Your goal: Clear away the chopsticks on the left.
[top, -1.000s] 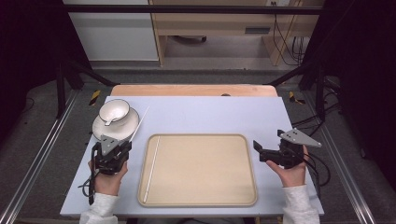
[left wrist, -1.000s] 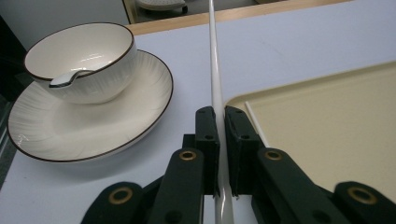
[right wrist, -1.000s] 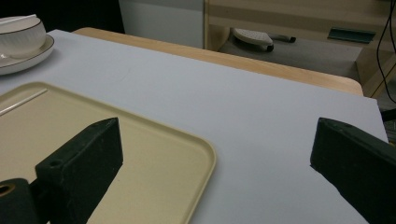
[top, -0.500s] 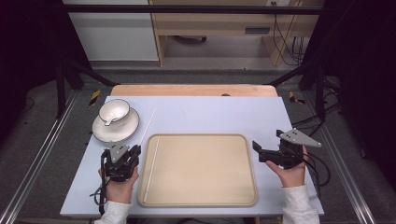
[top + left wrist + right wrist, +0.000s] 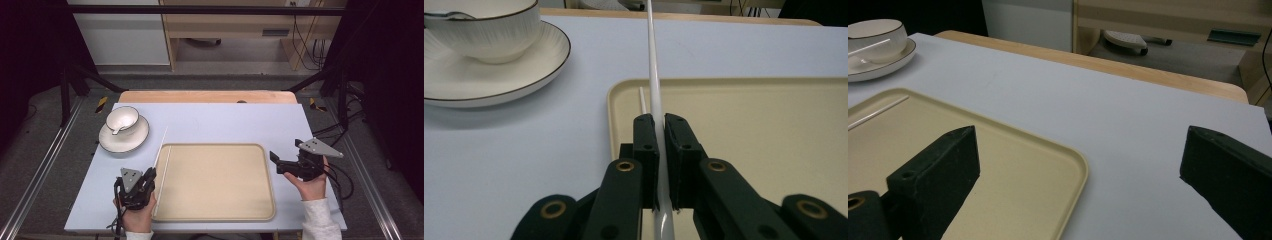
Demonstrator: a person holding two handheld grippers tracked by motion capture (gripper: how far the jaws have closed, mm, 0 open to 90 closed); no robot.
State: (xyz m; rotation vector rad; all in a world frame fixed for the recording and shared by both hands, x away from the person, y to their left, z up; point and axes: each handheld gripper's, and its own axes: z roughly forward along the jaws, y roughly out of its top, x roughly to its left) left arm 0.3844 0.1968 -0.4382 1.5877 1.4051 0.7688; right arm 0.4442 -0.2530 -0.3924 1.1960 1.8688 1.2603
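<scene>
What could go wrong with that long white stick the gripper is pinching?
The left gripper pinches the white chopstick near one end, so the long free part could swing or slip. Its far tip points toward the cup and saucer and might bump them. Lowered carelessly, it could land on the tray rim or knock the second chopstick already lying there.

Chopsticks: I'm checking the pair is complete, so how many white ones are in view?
2. One chopstick is clamped in the left hand-held gripper; the other chopstick lies along the tray's left edge.
</scene>
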